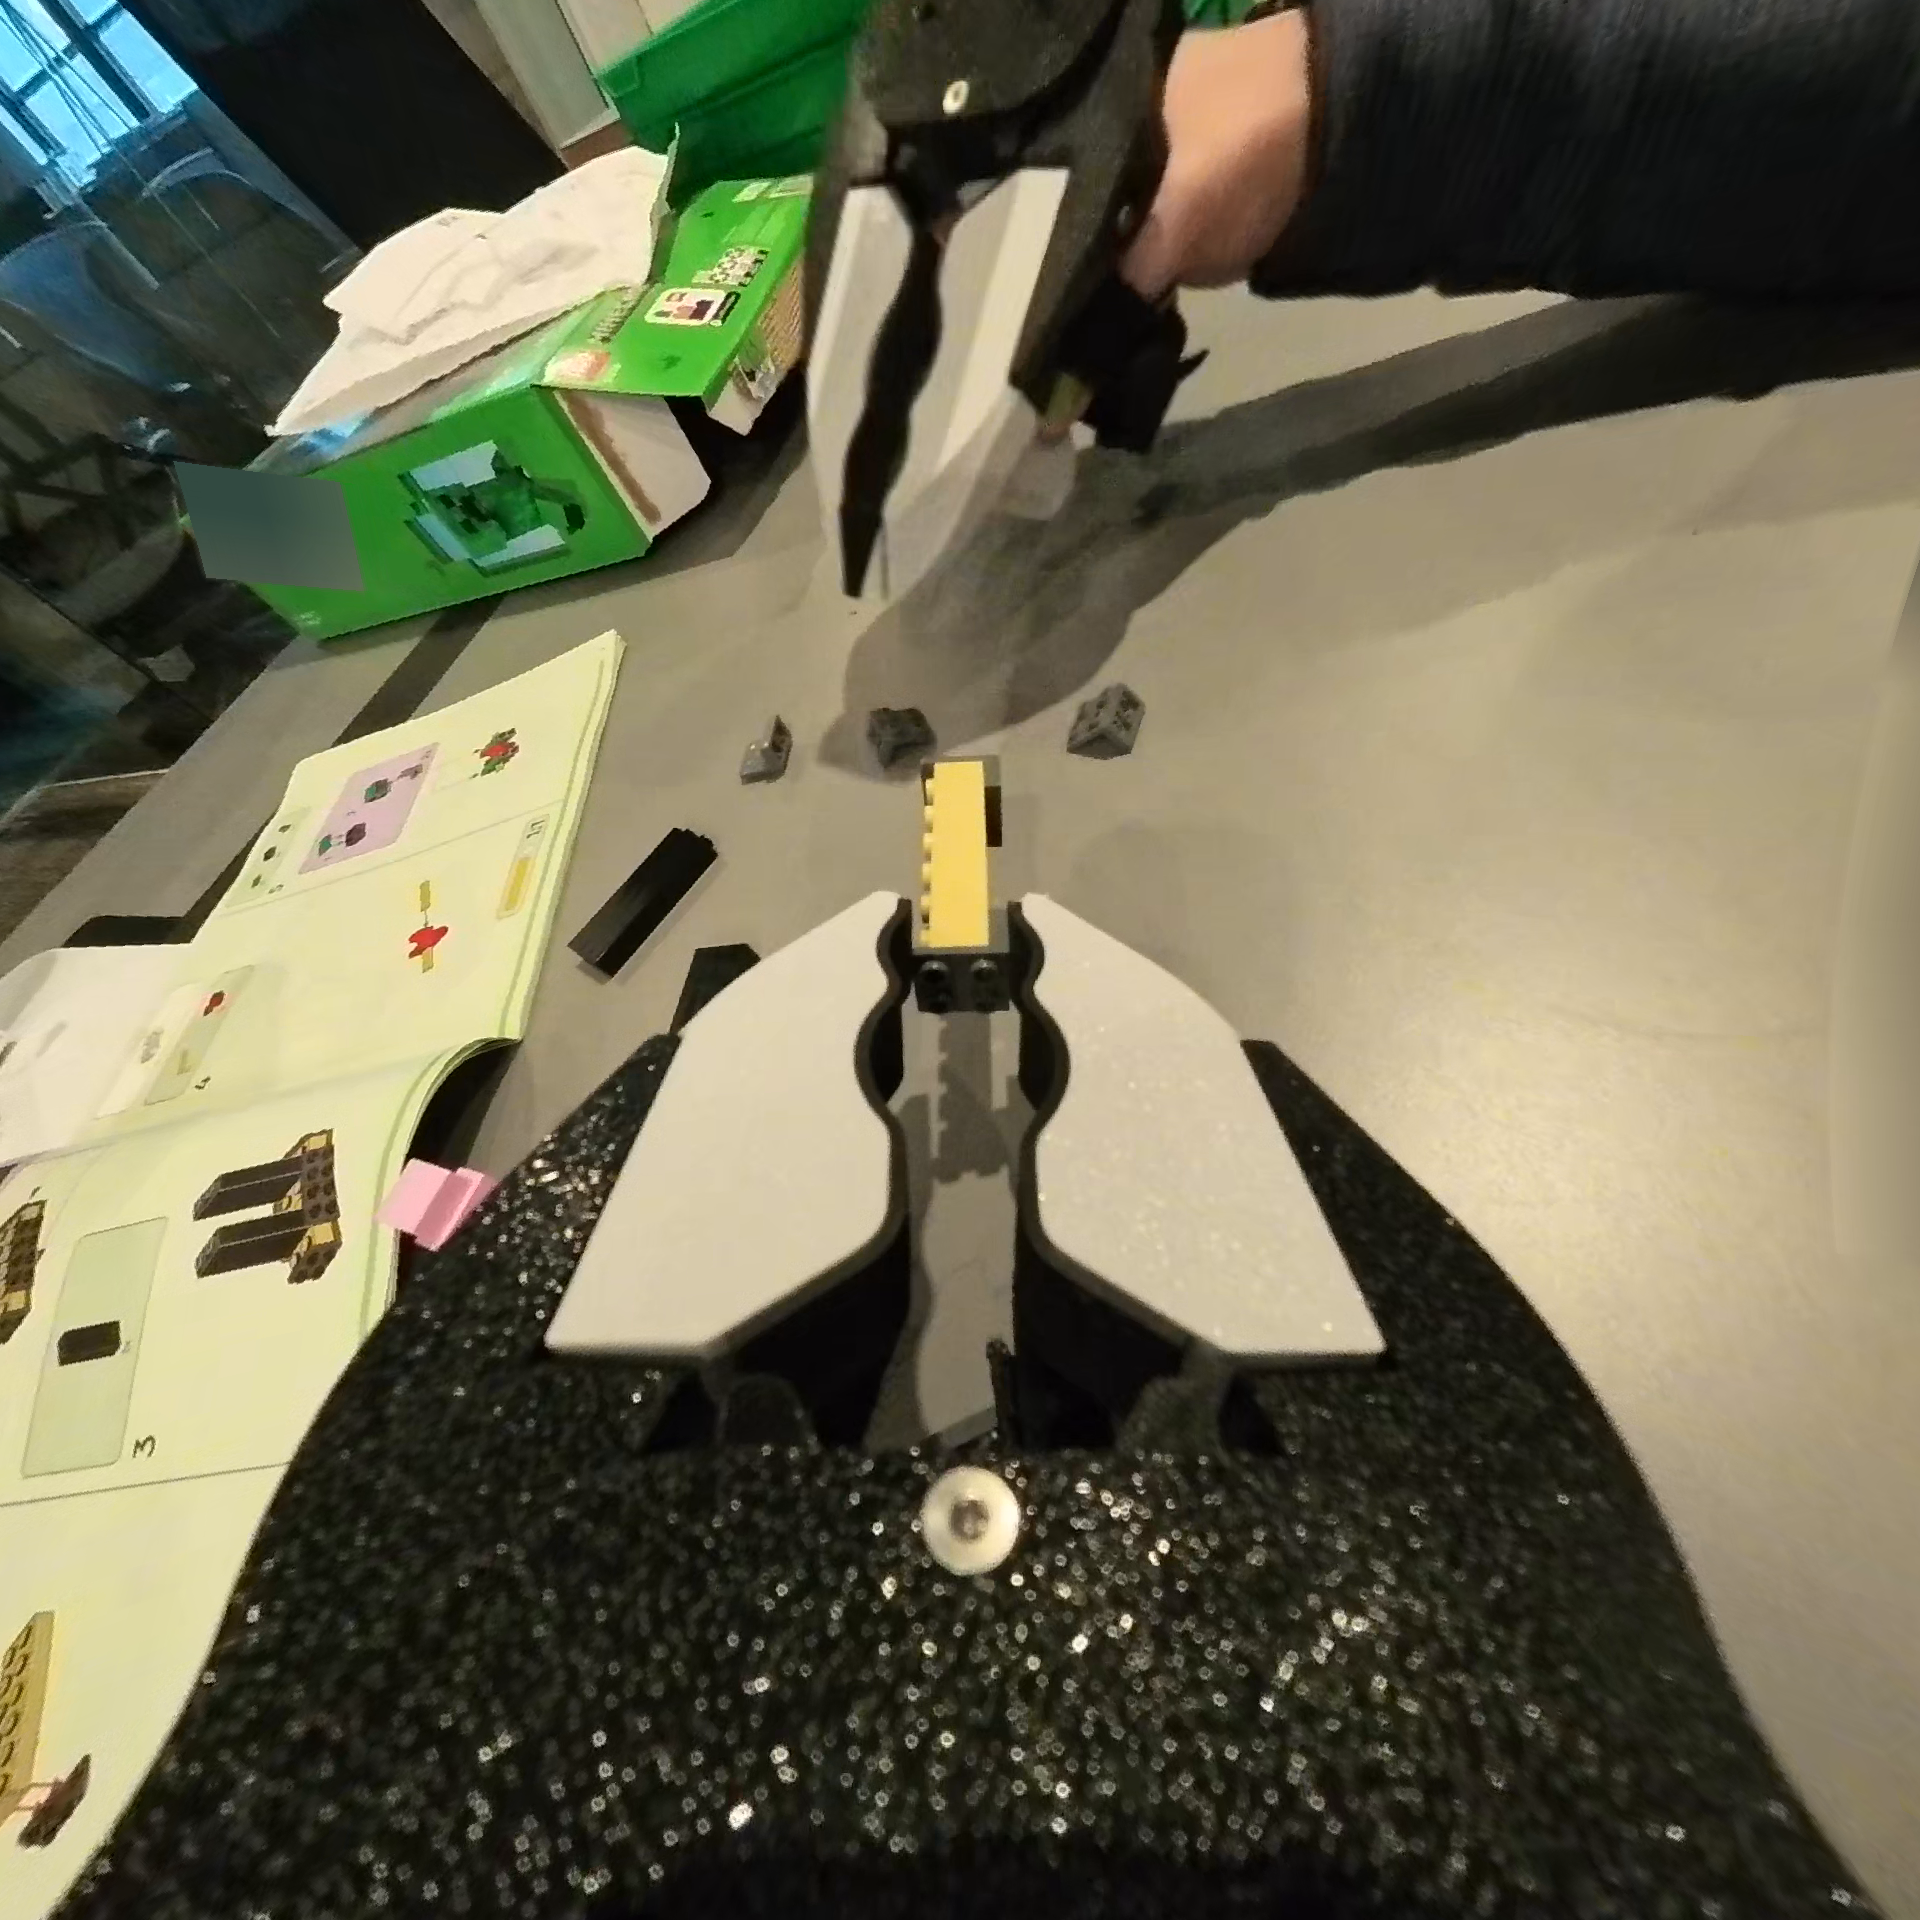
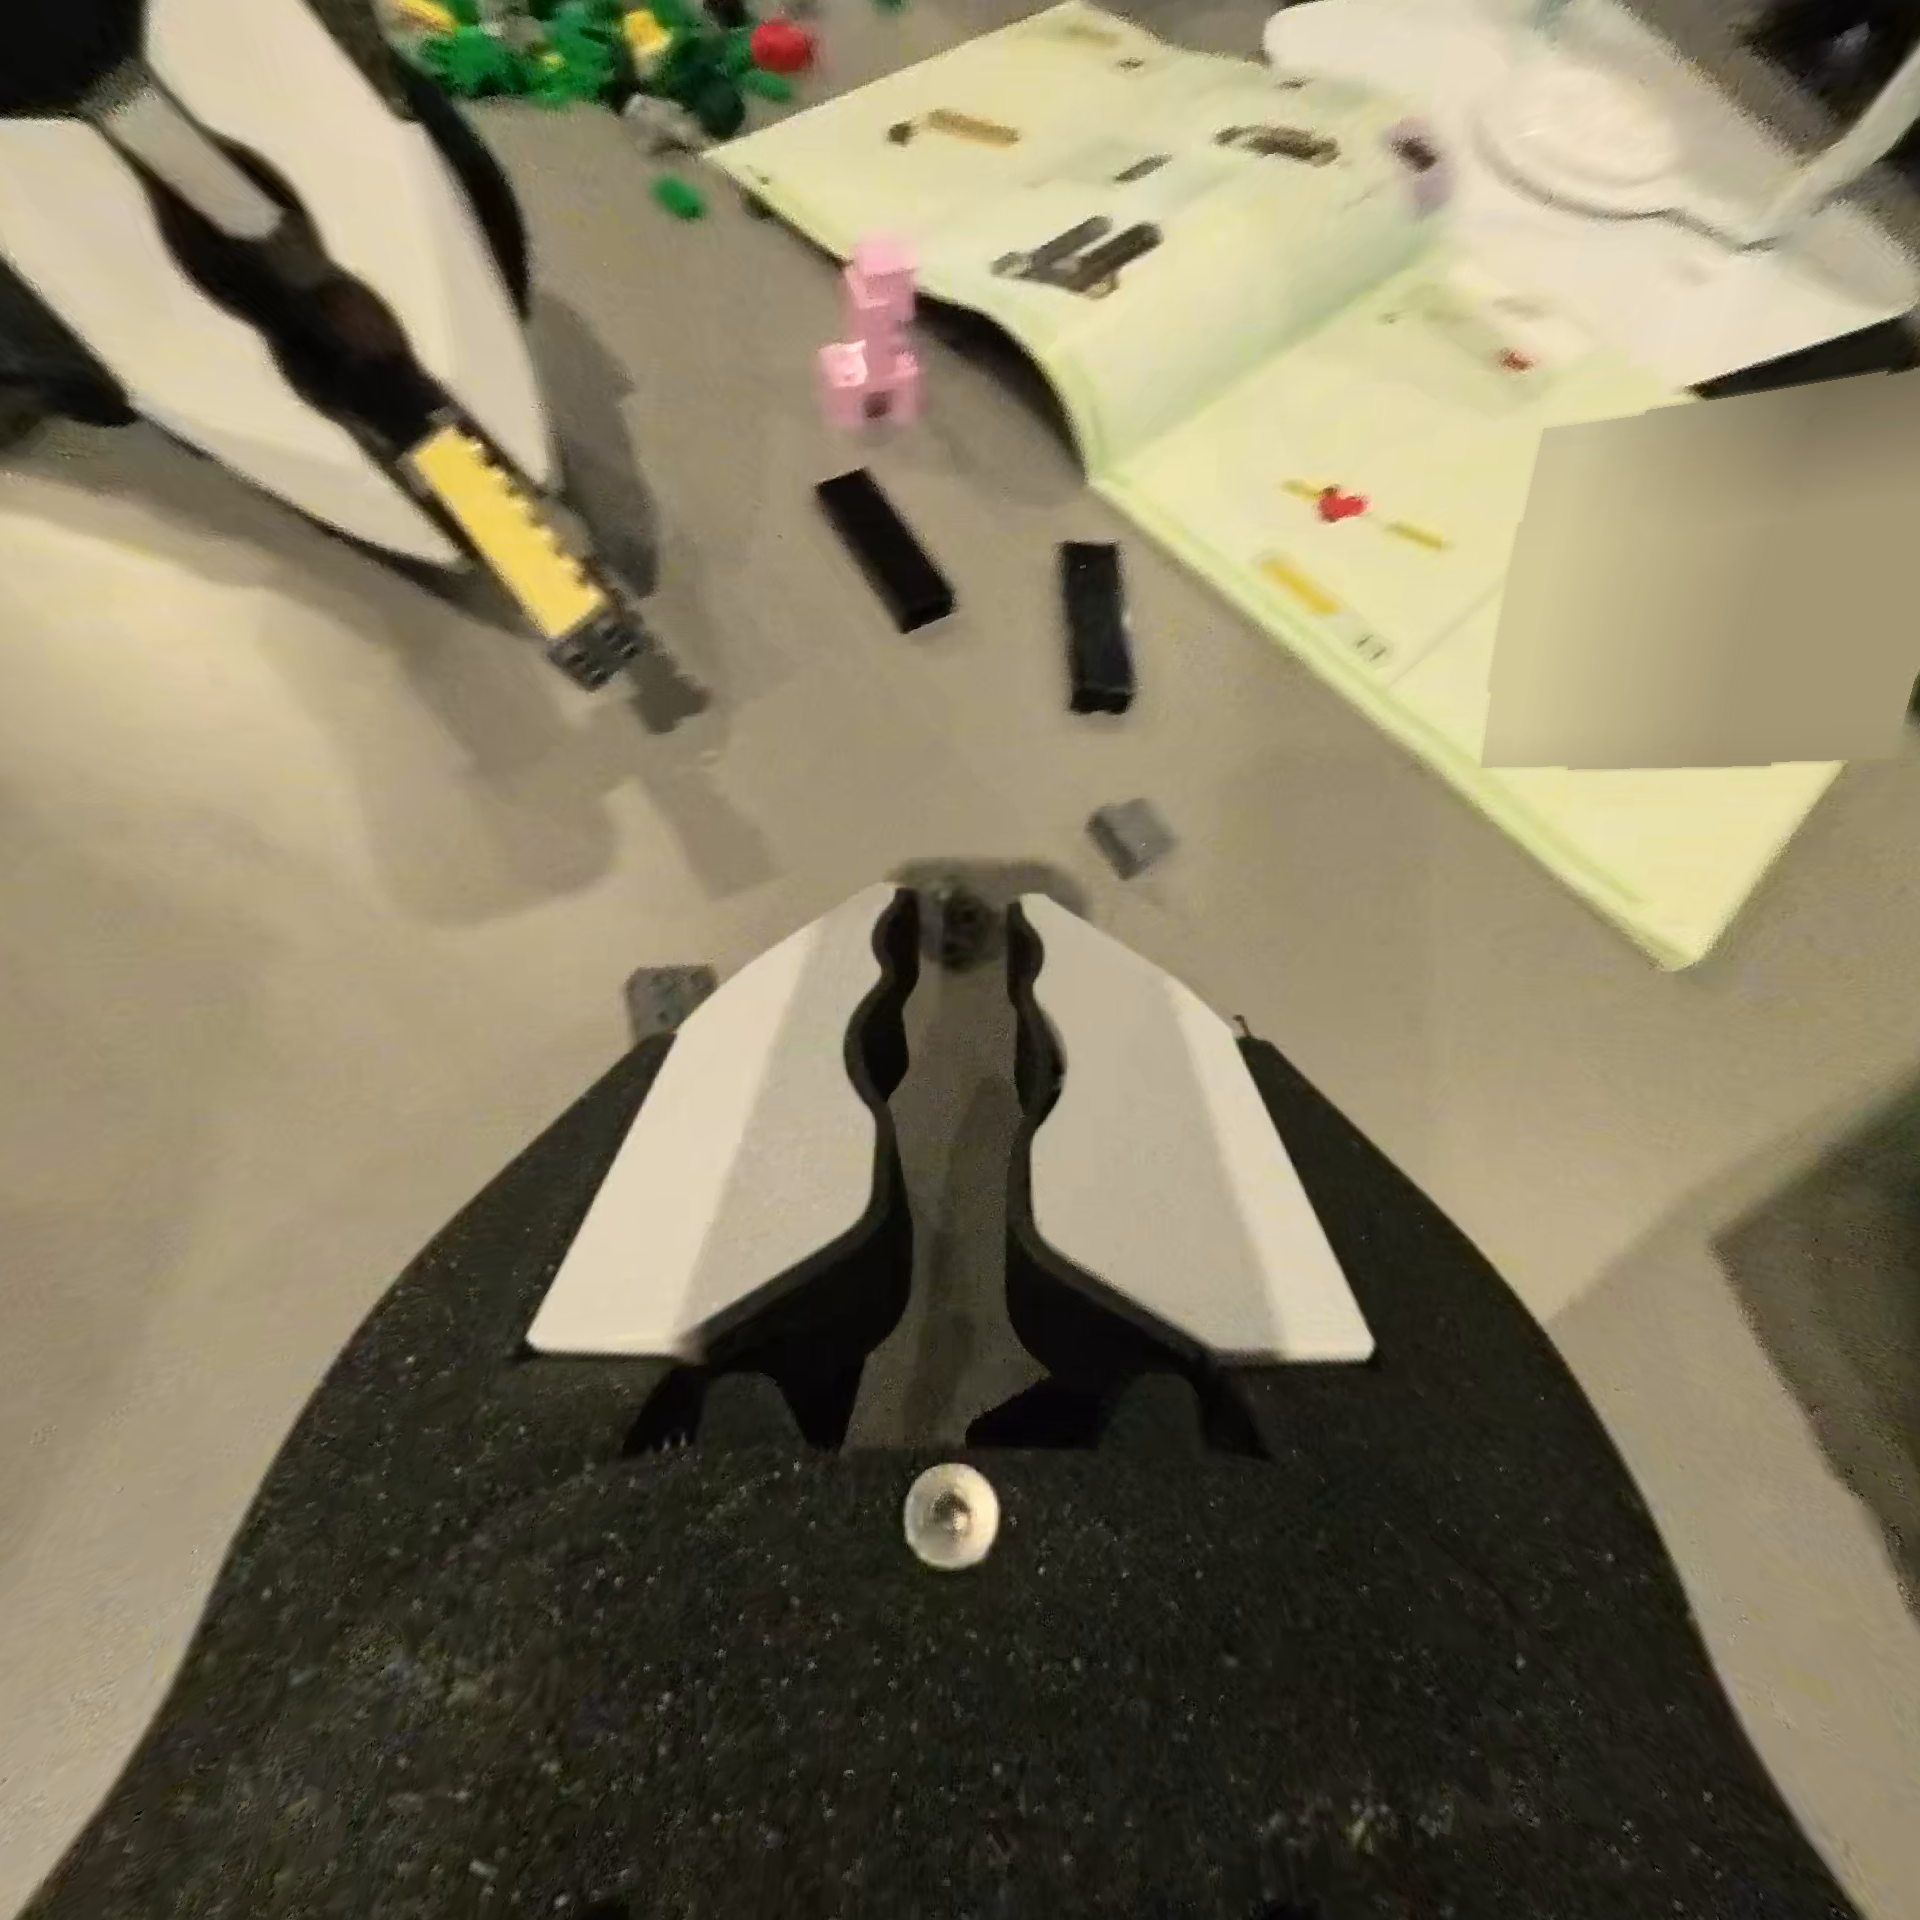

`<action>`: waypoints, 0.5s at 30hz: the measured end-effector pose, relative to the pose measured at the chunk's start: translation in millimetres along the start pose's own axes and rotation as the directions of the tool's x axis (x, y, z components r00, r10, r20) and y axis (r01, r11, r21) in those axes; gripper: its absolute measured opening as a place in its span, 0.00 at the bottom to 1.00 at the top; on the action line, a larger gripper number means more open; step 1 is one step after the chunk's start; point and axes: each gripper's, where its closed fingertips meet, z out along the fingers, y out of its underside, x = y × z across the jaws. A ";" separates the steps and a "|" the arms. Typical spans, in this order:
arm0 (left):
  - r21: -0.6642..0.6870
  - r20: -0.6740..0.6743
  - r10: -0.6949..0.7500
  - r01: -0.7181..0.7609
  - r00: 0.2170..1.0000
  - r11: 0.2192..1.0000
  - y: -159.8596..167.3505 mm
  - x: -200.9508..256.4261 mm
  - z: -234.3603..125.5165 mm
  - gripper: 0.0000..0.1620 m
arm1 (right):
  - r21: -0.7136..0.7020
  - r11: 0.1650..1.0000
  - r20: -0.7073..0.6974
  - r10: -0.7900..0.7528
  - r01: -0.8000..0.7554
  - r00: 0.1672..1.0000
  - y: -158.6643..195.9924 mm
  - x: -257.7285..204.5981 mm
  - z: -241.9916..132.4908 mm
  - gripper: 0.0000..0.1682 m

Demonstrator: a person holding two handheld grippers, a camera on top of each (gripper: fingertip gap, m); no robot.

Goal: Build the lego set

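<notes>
Left tool (image 1: 961,914) clamped on a small sub-assembly: long pale-yellow studded plate on black and grey bricks (image 1: 958,871), gripped at the near black end, long axis running straight out along the fingers, studs facing left in the left wrist view. It sits above the grey table (image 1: 1455,935), not resting on it.

Right tool (image 2: 958,914) is tip-down at the table, jaws narrowed around a small dark-grey brick (image 2: 961,925); contact looks likely, but motion blur means I cannot tell if it is truly gripped.

Key relation: in the right wrist view, the yellow assembly lies up-left of the right tool, well apart, its free end pointing roughly toward it. The right tool's brick would likely go onto that free end.

Loose nearby: two black long bricks (image 2: 1096,613), small grey slope piece (image 2: 1130,836), pink figure (image 2: 873,332), open instruction booklet (image 2: 1299,312), green box (image 1: 468,499).
</notes>
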 end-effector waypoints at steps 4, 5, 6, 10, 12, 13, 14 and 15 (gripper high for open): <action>0.001 0.000 0.003 -0.003 1.000 1.000 0.0 0.0 -0.2 0.10 | -0.086 0.991 -0.076 -0.105 0.098 0.992 2.4 20.6 7.9 0.01; -0.001 0.000 0.005 -0.005 1.000 1.000 0.2 0.2 -0.1 0.10 | -0.120 0.986 -0.081 -0.128 0.118 0.988 5.2 26.1 10.9 0.01; -0.003 -0.001 0.007 -0.007 1.000 1.000 0.4 0.5 0.1 0.10 | -0.147 0.980 -0.066 -0.146 0.135 0.987 7.3 28.8 14.7 0.00; -0.013 -0.002 0.017 -0.017 1.000 1.000 1.8 1.1 0.8 0.10 | -0.199 0.967 0.000 -0.164 0.161 0.986 10.5 34.7 30.5 0.03; -0.016 -0.003 0.020 -0.020 1.000 1.000 2.1 1.1 1.0 0.10 | -0.193 0.965 0.007 -0.182 0.180 0.983 8.9 37.3 35.4 0.04; -0.017 -0.003 0.021 -0.021 1.000 1.000 2.3 1.2 1.1 0.10 | -0.182 0.966 0.003 -0.187 0.184 0.982 7.2 38.7 37.0 0.04; -0.019 -0.004 0.022 -0.022 1.000 1.000 2.5 1.5 1.3 0.10 | -0.170 0.967 0.008 -0.189 0.188 0.982 5.6 38.4 38.4 0.04; -0.021 -0.005 0.024 -0.024 1.000 0.999 2.8 1.7 1.5 0.10 | -0.167 0.967 0.013 -0.191 0.191 0.981 5.2 38.0 39.3 0.04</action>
